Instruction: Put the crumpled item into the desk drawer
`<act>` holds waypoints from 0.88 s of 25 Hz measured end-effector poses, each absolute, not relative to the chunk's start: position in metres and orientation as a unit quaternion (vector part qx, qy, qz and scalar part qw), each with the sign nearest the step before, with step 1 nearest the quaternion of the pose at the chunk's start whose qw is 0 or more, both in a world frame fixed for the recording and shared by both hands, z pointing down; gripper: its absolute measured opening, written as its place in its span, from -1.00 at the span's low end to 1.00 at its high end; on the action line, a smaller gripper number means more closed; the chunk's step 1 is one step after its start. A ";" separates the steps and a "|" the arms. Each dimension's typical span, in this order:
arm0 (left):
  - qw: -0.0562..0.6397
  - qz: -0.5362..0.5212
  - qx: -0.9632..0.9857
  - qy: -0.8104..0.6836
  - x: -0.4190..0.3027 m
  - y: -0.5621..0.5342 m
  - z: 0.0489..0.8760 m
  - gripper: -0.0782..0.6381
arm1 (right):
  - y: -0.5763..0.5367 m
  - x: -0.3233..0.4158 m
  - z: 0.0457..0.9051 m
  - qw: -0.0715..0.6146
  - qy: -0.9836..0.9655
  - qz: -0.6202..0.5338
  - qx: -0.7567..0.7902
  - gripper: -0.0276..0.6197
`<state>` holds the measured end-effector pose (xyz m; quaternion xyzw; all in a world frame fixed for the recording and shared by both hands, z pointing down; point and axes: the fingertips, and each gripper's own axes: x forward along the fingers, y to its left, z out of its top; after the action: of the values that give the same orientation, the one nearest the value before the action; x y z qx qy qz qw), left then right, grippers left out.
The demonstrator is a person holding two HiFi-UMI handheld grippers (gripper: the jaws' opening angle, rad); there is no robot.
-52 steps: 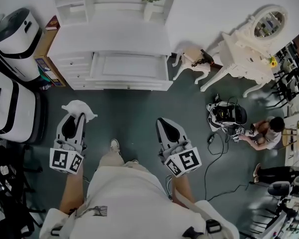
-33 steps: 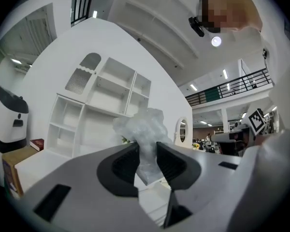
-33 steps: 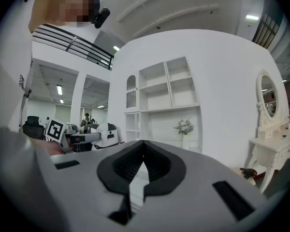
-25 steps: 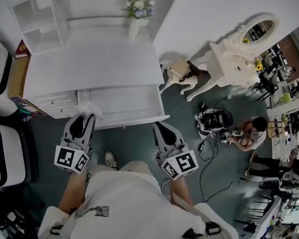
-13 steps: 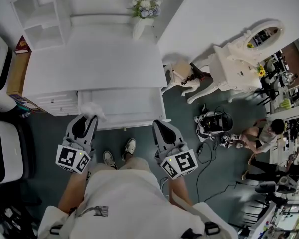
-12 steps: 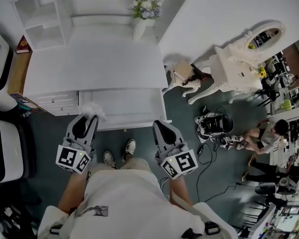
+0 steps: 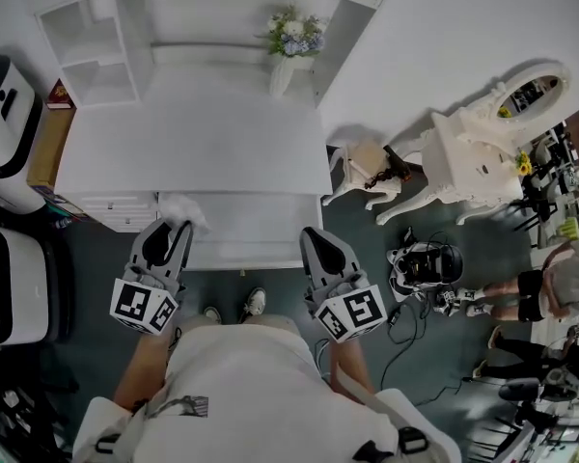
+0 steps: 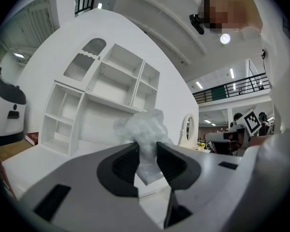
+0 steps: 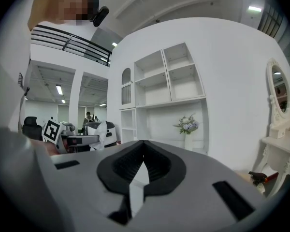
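The crumpled item (image 7: 184,207) is a wad of whitish clear plastic, and my left gripper (image 7: 174,226) is shut on it. In the left gripper view the wad (image 8: 144,128) sticks up between the dark pads of that gripper (image 8: 146,148). It hangs over the left end of the open desk drawer (image 7: 256,228), which is pulled out from under the white desk top (image 7: 193,143). My right gripper (image 7: 315,232) is shut and holds nothing, over the drawer's right end. Its tips meet in the right gripper view (image 9: 143,142), pointing level at the desk's shelves.
A vase of flowers (image 7: 291,39) stands at the back of the desk, under the shelf unit (image 7: 87,41). White machines (image 7: 5,104) stand at the left. At the right are a stool (image 7: 365,159), a dressing table (image 7: 478,157), cables with a device (image 7: 420,263), and a person (image 7: 560,287).
Both grippers have moved forward to the desk. The open drawer now lies right under their tips. The wad stays in the left gripper. The person at the right has shifted.
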<state>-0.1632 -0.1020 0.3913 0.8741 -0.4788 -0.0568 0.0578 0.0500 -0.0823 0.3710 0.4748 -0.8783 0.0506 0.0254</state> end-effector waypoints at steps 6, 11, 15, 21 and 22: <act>0.053 -0.048 0.871 -0.487 -0.146 -0.122 0.389 -0.46 | -0.110 0.068 0.373 0.020 -0.882 0.055 0.468 -0.89; 0.051 -0.041 0.870 -0.489 -0.135 -0.137 0.393 -0.46 | -0.126 0.079 0.377 0.012 -0.884 0.063 0.463 -0.89; 0.055 -0.027 0.868 -0.493 -0.128 -0.146 0.399 -0.46 | -0.133 0.088 0.386 0.013 -0.884 0.075 0.461 -0.89; 0.061 -0.010 0.866 -0.497 -0.121 -0.153 0.410 -0.46 | -0.140 0.097 0.393 0.007 -0.884 0.084 0.460 -0.89; 0.061 -0.008 0.865 -0.497 -0.120 -0.154 0.413 -0.46 | -0.142 0.098 0.393 0.007 -0.885 0.083 0.459 -0.89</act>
<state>-0.1202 -0.1543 0.4125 0.8653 -0.4975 -0.0084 0.0614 0.0977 -0.1416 0.3928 0.4588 -0.8846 0.0833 0.0070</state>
